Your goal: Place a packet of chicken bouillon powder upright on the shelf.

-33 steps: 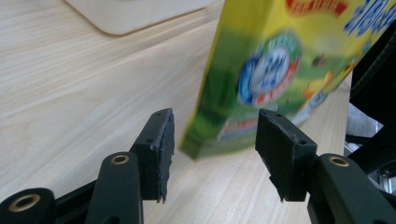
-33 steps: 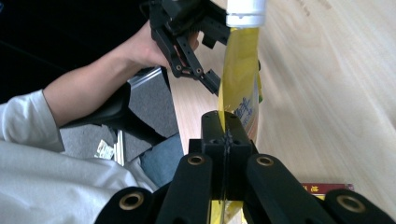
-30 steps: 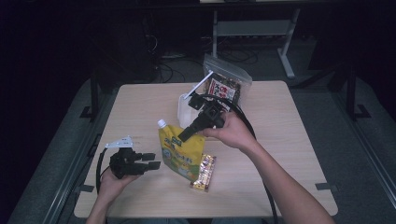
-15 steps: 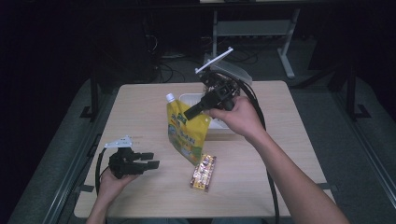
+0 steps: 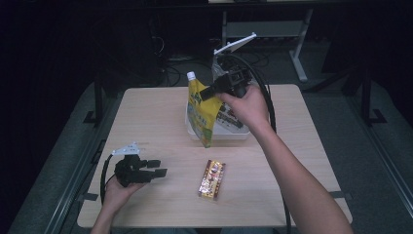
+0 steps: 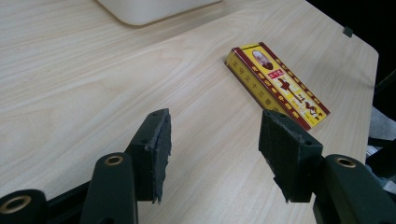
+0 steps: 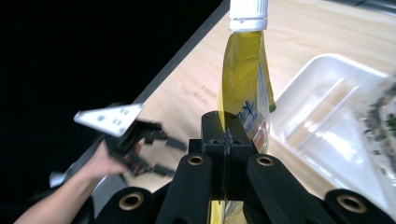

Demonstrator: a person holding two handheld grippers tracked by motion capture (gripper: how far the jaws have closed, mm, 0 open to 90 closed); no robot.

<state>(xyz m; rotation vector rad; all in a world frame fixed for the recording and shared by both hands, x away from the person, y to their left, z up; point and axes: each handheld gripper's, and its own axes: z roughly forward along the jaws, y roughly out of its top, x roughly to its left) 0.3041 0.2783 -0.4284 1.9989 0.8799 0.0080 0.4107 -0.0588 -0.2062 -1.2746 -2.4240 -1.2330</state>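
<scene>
One yellow pouch [image 5: 200, 113], one white tray [image 5: 233, 132] and one snack box [image 5: 211, 180] show. The right claw [image 5: 208, 91] pinches the pouch's upper edge, lifted above the tabletop [image 5: 146, 122]; the left claw [image 5: 157, 171] stands spread, holding nothing.

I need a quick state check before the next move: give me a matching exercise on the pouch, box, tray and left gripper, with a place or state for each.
Things:
1. pouch
2. box
3. tray
4. left gripper

Places or states:
A. open, jaws holding nothing, low over the table
B. lying flat on the table, near the front
C. clamped in the right gripper, hanging above the table
D. white, on the table under the right hand

Pairs: 1-C, 2-B, 3-D, 4-A
</scene>
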